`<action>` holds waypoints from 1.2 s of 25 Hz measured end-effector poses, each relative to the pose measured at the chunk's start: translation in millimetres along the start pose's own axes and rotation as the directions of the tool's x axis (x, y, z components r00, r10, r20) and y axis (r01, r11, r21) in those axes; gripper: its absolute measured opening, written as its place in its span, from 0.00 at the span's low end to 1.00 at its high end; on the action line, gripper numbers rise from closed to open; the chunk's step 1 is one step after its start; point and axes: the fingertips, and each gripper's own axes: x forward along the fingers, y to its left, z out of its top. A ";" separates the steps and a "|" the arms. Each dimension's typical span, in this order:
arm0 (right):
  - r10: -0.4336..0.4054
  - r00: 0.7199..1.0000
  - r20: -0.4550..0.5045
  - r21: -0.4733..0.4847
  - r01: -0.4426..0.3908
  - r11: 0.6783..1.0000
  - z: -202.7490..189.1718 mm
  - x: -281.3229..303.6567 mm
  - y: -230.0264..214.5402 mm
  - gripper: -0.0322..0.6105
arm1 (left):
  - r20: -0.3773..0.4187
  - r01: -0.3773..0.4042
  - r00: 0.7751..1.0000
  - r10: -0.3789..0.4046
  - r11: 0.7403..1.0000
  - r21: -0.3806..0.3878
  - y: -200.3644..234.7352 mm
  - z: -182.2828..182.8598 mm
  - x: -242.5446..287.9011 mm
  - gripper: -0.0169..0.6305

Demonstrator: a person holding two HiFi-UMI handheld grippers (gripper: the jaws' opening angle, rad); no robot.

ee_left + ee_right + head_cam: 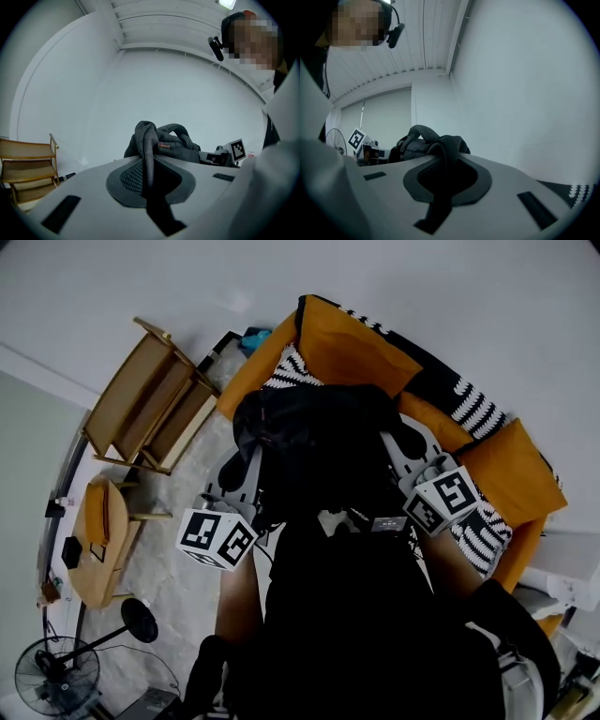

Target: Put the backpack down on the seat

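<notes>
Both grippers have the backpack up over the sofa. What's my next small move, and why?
Probably lower it straight down, grips kept shut. The left gripper and right gripper each clamp a strap, and the black backpack seems to hang above the orange sofa, not resting on it.

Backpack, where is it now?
In the middle of the head view, the black backpack is held by its straps between the left gripper and the right gripper, in front of the orange sofa.
</notes>
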 end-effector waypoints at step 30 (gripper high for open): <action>-0.223 0.969 -0.105 0.389 0.246 0.888 -140.0 141.5 -110.8 0.12 | -0.388 0.329 0.866 -0.315 0.944 -0.032 170.0 -92.1 220.9 0.09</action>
